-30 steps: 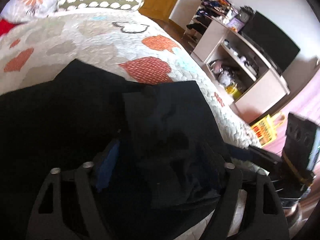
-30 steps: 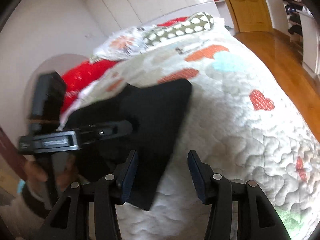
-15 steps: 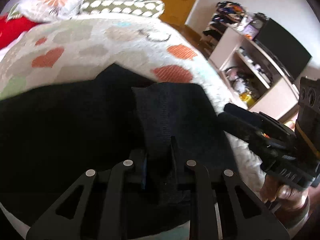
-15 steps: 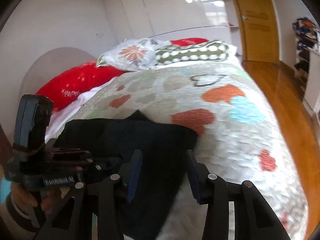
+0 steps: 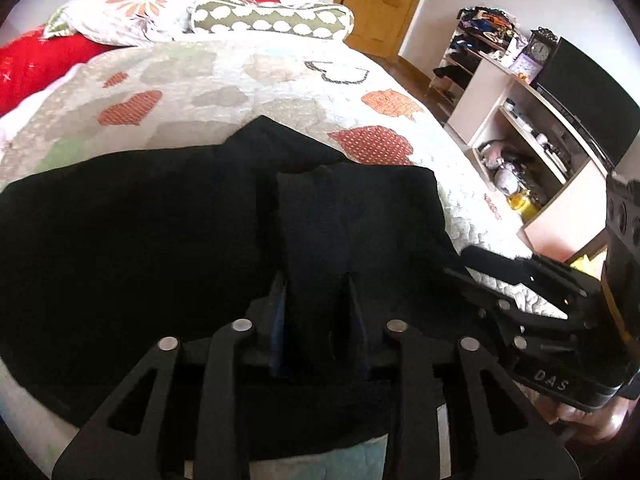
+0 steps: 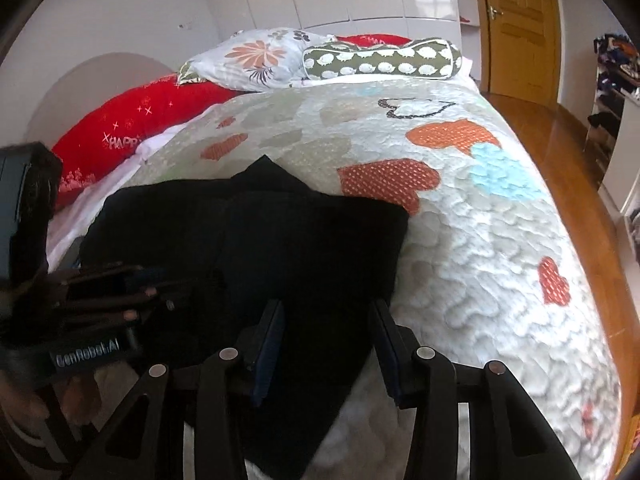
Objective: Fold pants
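The left gripper [image 5: 318,292] points down at the near edge of the bed, and its jaws are opening. A raised fold of the black pants [image 5: 160,248] stands between the two fingers, and the cloth fills the gap; I cannot tell whether the pads still press on it. The right gripper [image 6: 328,320] hangs just to the right of it, jaws partly apart, over the near right corner of the same cloth. The fabric lies between and under its fingers, but the pads stand clear of it at both sides. Blue rubber lines the inner faces of those hard black plastic fingers.

The pants are soft, matt and deep black, so dark that seams barely show. They lie in layers at the near end of the bed: a broad flat sheet to the left, a narrower rectangular panel folded over it on the right, and one pointed corner poking out at the far edge.

Under them is a quilt [image 6: 480,240], pale, puckered with stitching, and patched with orange, red and light blue hearts. At the far end lie a flowered pillow [image 6: 260,58], a green bolster with white spots [image 6: 380,60] and a red cushion [image 6: 132,124].
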A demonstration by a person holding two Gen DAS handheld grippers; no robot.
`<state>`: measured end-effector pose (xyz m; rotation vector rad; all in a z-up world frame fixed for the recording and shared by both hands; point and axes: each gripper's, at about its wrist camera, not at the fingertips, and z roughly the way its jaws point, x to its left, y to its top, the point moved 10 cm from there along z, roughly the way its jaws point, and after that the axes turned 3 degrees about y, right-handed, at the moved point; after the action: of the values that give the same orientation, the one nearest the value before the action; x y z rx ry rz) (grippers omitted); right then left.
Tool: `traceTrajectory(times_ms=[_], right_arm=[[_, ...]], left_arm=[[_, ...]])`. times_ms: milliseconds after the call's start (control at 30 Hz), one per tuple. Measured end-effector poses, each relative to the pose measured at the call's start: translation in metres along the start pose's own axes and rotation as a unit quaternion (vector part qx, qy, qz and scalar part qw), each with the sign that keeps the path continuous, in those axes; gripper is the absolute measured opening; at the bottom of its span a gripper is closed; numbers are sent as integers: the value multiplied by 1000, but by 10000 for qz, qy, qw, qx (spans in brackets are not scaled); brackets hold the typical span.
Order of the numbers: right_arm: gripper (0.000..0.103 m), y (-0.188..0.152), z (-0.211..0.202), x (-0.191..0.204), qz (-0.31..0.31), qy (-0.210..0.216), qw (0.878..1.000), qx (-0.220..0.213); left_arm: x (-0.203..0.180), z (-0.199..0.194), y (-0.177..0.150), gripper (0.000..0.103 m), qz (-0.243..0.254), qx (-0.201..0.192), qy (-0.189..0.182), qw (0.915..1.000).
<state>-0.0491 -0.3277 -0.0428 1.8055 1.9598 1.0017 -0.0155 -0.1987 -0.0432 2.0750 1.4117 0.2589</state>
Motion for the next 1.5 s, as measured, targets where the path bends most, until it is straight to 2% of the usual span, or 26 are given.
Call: traceTrajectory(times_ms=[33,67,333,467,533,733,867,967,1033,1133,1367,1500], right_arm=[[44,-4,-2,1,34,20,10000,8],[44,-6,-1,1,70,17,10000,17],[52,-20,8,9,-38,-167,9999,20],[67,-23,13,15,-227,-154,9996,-49],[70,-23,14,17,-299,-168,9994,-77],[78,-25,15,16,-267,23,9994,-239],[83,-24,18,17,-239,86,9995,-184],[87,-24,20,18,-248,99,9995,-161],[88,-23,20,19,-265,75,9995,-167],[88,-20,21,21,-300,11,9995,-43],[88,0,30,9,113,-205,9995,-203],[89,-1,31,11,55,-263,9995,-153]], left_arm=[[3,-5,-1,41,-15,-65,41,10000],[5,-8,-2,43,-24,-103,67,9999],[24,-31,-12,43,-105,-324,361,9988],[37,-41,-18,43,-224,-513,481,9973],[45,-42,-21,43,-269,-595,543,9964],[66,-38,-30,43,-541,-731,355,9952],[75,-36,-32,43,-513,-749,409,9950],[81,-40,-31,43,-464,-834,614,9935],[86,-42,-31,43,-463,-865,722,9926],[91,-45,-31,43,-585,-894,654,9921],[97,-44,-32,43,-695,-892,739,9908],[97,-42,-31,43,-674,-895,783,9906]])
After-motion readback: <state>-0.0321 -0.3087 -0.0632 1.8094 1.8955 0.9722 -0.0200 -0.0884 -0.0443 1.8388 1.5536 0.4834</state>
